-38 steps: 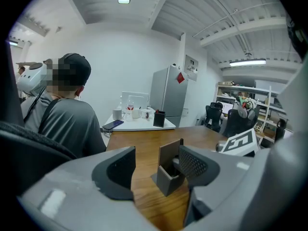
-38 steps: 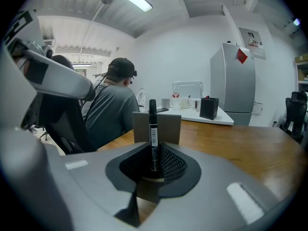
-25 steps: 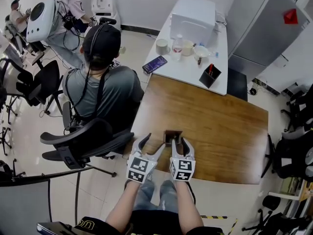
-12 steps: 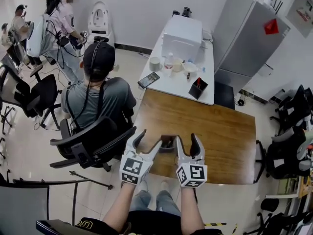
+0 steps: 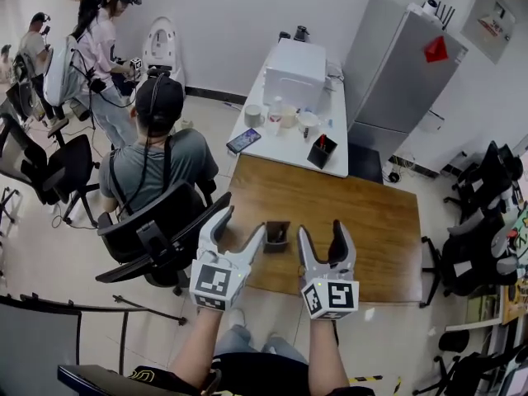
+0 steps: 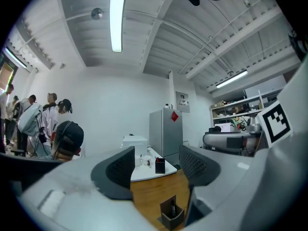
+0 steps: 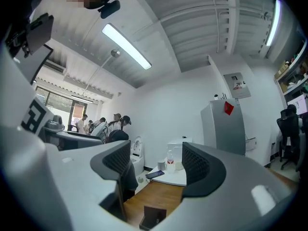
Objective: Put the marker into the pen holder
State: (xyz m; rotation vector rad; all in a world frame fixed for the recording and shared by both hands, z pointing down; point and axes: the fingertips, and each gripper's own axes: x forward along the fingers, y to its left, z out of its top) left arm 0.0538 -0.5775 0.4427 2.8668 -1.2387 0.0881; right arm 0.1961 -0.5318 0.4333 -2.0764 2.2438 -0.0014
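Marker [image 6: 174, 209]: dark stick standing in pen holder [image 5: 276, 236], apparently; small in view. Holder close to near edge of wooden surface [image 5: 363, 221], toward left side; bare wood beyond and to right. Left gripper [image 5: 239, 225] released, empty. Right gripper [image 5: 322, 233]: jaws just been opening, wide, nothing between. Chair [image 5: 157, 229] beside left edge.

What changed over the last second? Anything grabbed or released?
Both grippers lifted away from the pen holder. The right gripper has just been opening its jaws; nothing is between them. The left gripper stayed open and empty. The pen holder kept its spot at the near edge of the wooden table, marker standing in it.
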